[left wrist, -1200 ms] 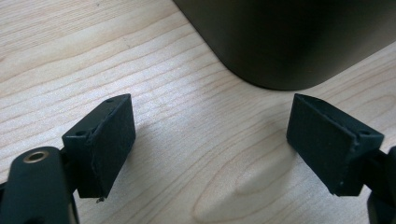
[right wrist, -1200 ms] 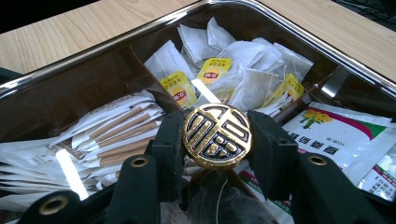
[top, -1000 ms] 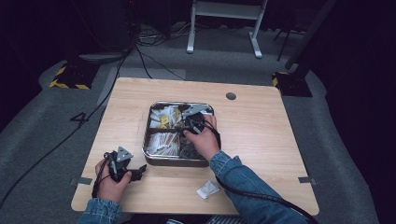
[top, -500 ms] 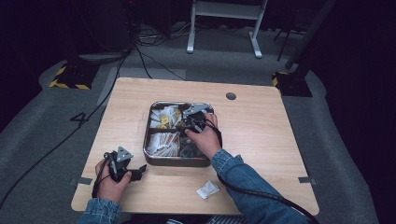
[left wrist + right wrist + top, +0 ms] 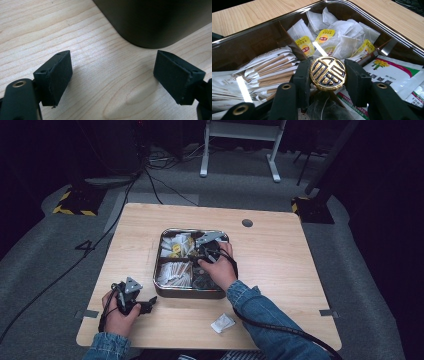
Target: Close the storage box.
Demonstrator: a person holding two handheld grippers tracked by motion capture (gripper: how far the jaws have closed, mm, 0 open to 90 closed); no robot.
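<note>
Gripping tight with the right gripper (image 5: 327, 75), both jaws pressing on the rim of a round gold disc (image 5: 328, 70), embossed face turned up toward the camera. Hovering with it just above the middle of the metal tray (image 5: 247, 50), where the dividers appear to be meeting. Having drifted slightly back toward the person over the last second, and so probably either lifting the disc out or setting it down; not telling which from here.

Passing, just beyond the jaws, stick sachets (image 5: 269, 67) on one side and green-printed packets (image 5: 392, 72) on the other, with tea bags (image 5: 342, 32) farther ahead.

Resting the left gripper (image 5: 112, 75) where it was, jaws standing wide apart over the bare table (image 5: 100, 82), holding nothing, facing the tray's rounded corner just ahead.
</note>
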